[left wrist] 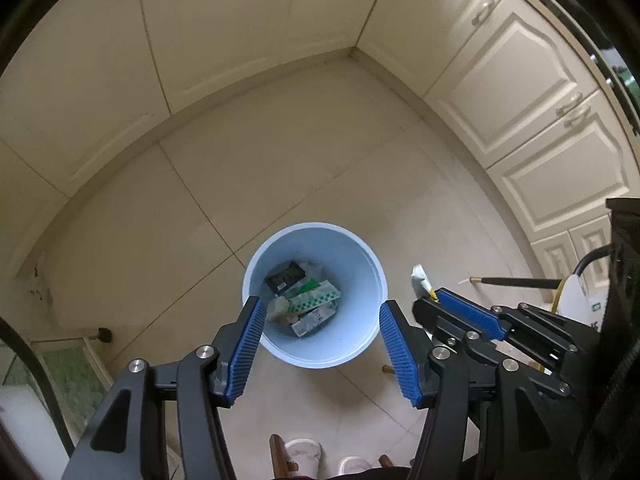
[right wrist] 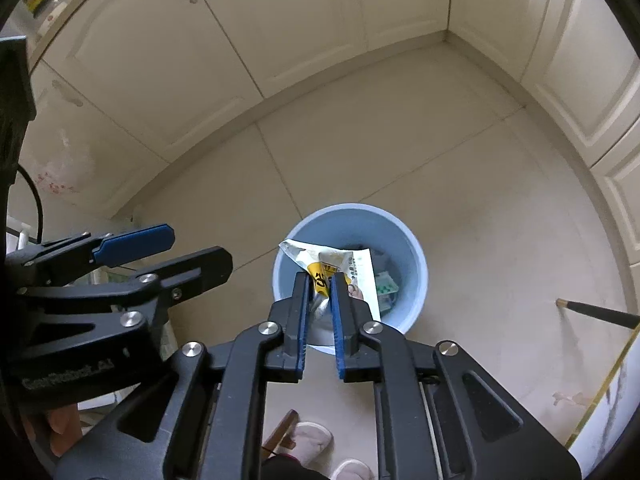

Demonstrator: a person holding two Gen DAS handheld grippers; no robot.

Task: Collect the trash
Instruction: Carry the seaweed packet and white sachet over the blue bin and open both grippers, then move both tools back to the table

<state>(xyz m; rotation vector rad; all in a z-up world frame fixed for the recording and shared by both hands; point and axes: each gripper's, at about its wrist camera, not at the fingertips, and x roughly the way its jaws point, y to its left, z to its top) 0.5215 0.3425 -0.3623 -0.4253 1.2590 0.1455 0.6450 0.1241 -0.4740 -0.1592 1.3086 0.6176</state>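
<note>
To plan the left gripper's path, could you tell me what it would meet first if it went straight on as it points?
Probably the trash inside the bin: the left gripper is open and empty above the bin's mouth. Depth is hard to judge.

Floor [left wrist: 312, 152]: large pale beige tiles with thin grout lines running diagonally, scuffed and faintly stained in places. Beyond the gripper tips, cream cabinet doors [left wrist: 224, 20] with raised panels meet at an inside corner [left wrist: 354, 51], with a matching plinth [left wrist: 256, 76] along their base. More cabinets with metal handles [left wrist: 482, 10] run down the right-hand side. Lower left of the left gripper: a glass-panelled frame [left wrist: 68, 368] and a small black doorstop [left wrist: 103, 335] on the floor. Light is soft, even, daytime-like, with no hard shadows. A dark rod [right wrist: 600, 312] lies on the floor to the right.
</note>
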